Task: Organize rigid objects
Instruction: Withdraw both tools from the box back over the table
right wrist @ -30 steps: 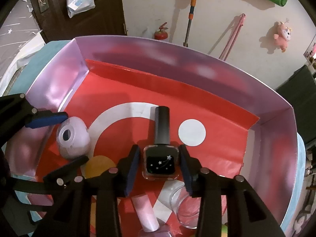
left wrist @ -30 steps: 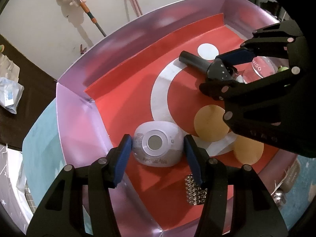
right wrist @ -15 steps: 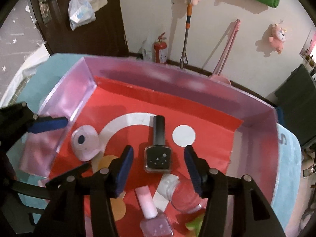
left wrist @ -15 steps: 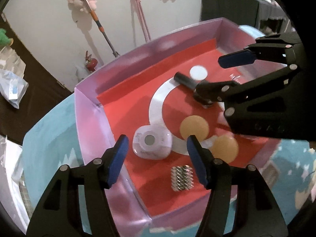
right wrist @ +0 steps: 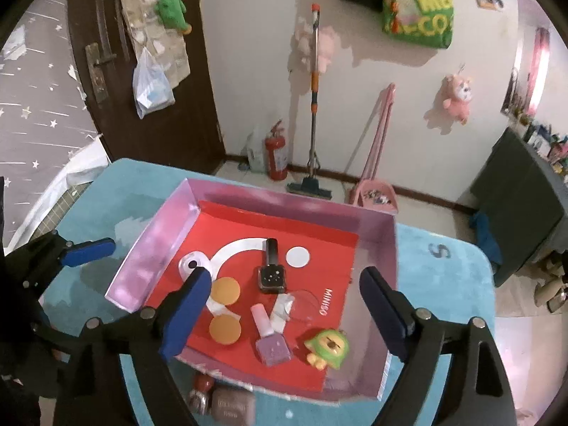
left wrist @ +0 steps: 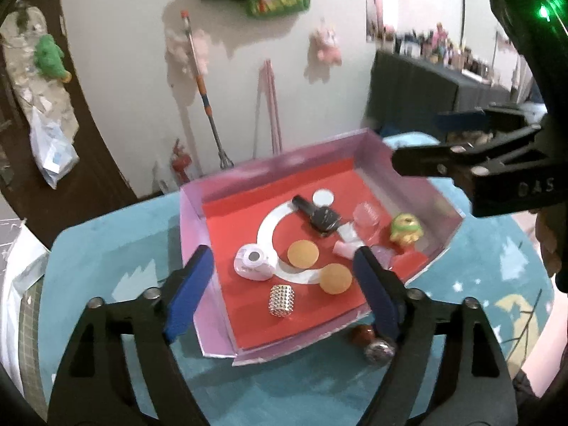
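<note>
A pink-walled tray (left wrist: 193, 220) with a red floor holds a white round case (left wrist: 254, 262), a black nail polish bottle (left wrist: 319, 214), a studded silver cylinder (left wrist: 281, 300), a pink polish bottle (left wrist: 346, 248), a clear glass (left wrist: 367, 214) and a green toy (left wrist: 406, 229). My left gripper (left wrist: 282, 254) hangs above the tray's near side, jaws opening, nothing between them. My right gripper (right wrist: 284, 277) hovers high over the black nail polish bottle (right wrist: 271, 273), jaws opening and empty. The white case (right wrist: 191, 266) is partly hidden behind its left finger.
The tray (right wrist: 163, 245) sits on a teal table cover (right wrist: 443, 284). A brown bottle and small round things (right wrist: 227, 404) lie on the cover just outside the tray's near wall. Beyond the table stand a dark door, a mop, a fire extinguisher and a dark cabinet.
Both grippers have risen and drawn back from the tray. The left one let go of the white case, the right one let go of the black bottle, and both sets of jaws widened.
</note>
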`<state>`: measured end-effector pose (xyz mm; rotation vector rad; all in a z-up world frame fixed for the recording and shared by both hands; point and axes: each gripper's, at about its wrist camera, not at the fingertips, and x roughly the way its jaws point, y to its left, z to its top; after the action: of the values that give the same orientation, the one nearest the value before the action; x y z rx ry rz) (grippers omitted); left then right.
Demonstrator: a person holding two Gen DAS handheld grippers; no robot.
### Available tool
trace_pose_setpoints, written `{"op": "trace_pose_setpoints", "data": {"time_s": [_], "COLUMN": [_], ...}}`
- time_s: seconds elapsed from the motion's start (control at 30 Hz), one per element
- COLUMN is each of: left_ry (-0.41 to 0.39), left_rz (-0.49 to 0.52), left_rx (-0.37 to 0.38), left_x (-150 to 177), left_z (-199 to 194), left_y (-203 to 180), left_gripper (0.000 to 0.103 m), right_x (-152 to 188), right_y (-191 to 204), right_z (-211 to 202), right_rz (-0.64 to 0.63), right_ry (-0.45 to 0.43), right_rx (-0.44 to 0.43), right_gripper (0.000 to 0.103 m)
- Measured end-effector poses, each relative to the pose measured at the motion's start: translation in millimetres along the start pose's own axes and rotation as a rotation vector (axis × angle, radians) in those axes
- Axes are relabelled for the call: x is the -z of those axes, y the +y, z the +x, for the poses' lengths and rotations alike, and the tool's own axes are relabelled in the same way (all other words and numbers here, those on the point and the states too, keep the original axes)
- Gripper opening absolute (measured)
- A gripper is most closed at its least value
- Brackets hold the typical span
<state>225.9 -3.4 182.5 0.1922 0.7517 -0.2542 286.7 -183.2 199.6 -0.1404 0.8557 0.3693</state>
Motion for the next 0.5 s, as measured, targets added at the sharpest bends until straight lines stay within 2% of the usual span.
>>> {"op": "trace_pose_setpoints", "data": {"time_s": [0.13, 0.23, 0.33, 0.5], "left_ry": [-0.081, -0.131, -0.163, -0.238], "left_rz": [-0.035, -0.066, -0.103, -0.128], "left_rx": [-0.005, -0.021, -0.028, -0.047], "left_x": [5, 14, 24, 44], "left_z": [-26, -45, -61, -85], "left_y": [-5, -9, -13, -23], "left_gripper": [0.086, 0.086, 0.094, 0.095], "right_x": [12, 27, 46, 79], "right_y": [-3, -3, 0, -1], "right_z": [-32, -54, -74, -103], "right_rz": [0.029, 0.029, 0.015, 0.044], "right_ry": [-0.055, -0.096, -0.139, -0.19], "right_rx": [-0.018, 0.014, 0.046, 0.041], "right_gripper": [0.097, 0.102, 0.103, 0.103]}}
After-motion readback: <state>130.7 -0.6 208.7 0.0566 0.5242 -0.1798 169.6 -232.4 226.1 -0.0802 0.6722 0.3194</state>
